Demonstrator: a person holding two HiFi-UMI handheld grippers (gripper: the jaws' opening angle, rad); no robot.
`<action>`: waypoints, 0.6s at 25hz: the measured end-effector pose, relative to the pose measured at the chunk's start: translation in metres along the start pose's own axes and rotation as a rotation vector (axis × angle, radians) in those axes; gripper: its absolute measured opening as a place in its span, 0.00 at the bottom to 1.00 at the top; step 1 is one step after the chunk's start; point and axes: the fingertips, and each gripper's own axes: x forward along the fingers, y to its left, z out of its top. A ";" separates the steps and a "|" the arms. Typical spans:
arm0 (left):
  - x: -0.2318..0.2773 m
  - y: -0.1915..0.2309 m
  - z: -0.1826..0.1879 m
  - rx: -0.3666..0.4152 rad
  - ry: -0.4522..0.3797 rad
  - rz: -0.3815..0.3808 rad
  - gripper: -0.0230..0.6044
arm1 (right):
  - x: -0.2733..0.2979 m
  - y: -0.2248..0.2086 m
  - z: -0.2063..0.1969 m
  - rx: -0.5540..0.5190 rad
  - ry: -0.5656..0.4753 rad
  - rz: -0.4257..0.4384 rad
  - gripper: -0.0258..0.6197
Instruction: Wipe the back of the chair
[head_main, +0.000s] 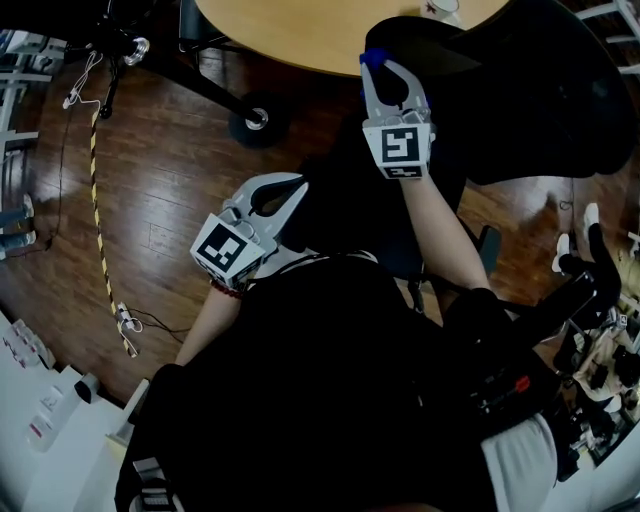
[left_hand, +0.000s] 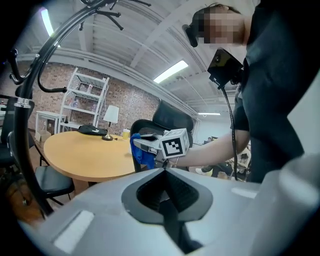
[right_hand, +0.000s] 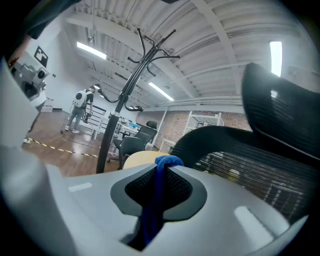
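The black mesh chair (head_main: 540, 90) stands at the upper right of the head view, against a round wooden table (head_main: 320, 35). My right gripper (head_main: 376, 60) is raised at the chair's left edge, shut on a blue cloth (head_main: 372, 57). In the right gripper view the cloth (right_hand: 159, 192) hangs down between the closed jaws, and the chair's mesh back (right_hand: 250, 160) curves close on the right. My left gripper (head_main: 300, 185) is held lower and nearer my body, shut with nothing in it. The left gripper view shows the right gripper's cloth (left_hand: 141, 154) in front of the chair (left_hand: 172, 120).
A coat stand (right_hand: 117, 115) rises to the left of the chair. A yellow-black cable (head_main: 97, 215) runs across the wooden floor. A chair base with a caster (head_main: 257, 119) sits under the table. A small lamp (left_hand: 109, 122) stands on the table (left_hand: 85, 155). Shelving (left_hand: 82, 100) lines the brick wall.
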 end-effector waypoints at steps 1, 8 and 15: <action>-0.004 0.002 -0.001 -0.005 -0.001 0.005 0.04 | 0.007 0.010 0.003 0.003 0.002 0.022 0.10; -0.016 0.005 0.000 -0.013 -0.006 -0.004 0.04 | 0.002 0.045 0.049 0.070 -0.086 0.111 0.10; 0.018 -0.027 0.003 -0.001 -0.004 -0.116 0.04 | -0.111 0.001 0.018 0.025 -0.050 0.020 0.10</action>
